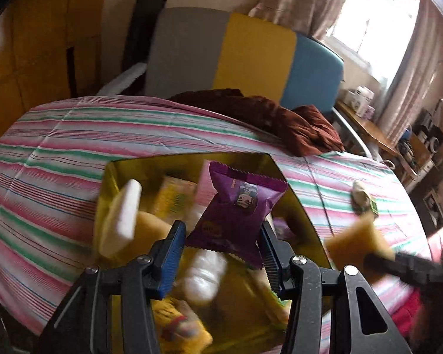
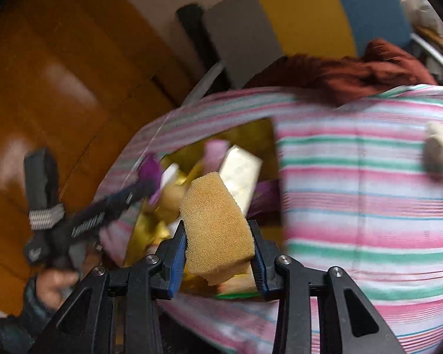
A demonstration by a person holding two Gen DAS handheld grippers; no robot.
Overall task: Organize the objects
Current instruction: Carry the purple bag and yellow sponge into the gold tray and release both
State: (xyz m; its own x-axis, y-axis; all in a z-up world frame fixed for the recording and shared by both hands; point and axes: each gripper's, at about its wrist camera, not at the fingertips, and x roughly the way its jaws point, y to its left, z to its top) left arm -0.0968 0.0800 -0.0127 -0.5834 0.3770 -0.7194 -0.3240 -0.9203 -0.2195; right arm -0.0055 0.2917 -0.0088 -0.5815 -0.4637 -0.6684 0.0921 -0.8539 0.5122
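I can read no text anywhere. The purple snack packet point(image 1: 237, 206) carries print, but it is too blurred.

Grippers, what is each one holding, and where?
Left gripper pinches the purple packet near its lower end; right gripper squeezes the sponge by its sides.

Purple snack packet point(image 1: 236, 209) held above gold box point(image 1: 295, 206); yellow sponge point(image 2: 218, 230) pinched, tilted.

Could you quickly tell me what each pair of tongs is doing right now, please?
Left tongs: shut on the purple packet.
Right tongs: shut on the sponge.
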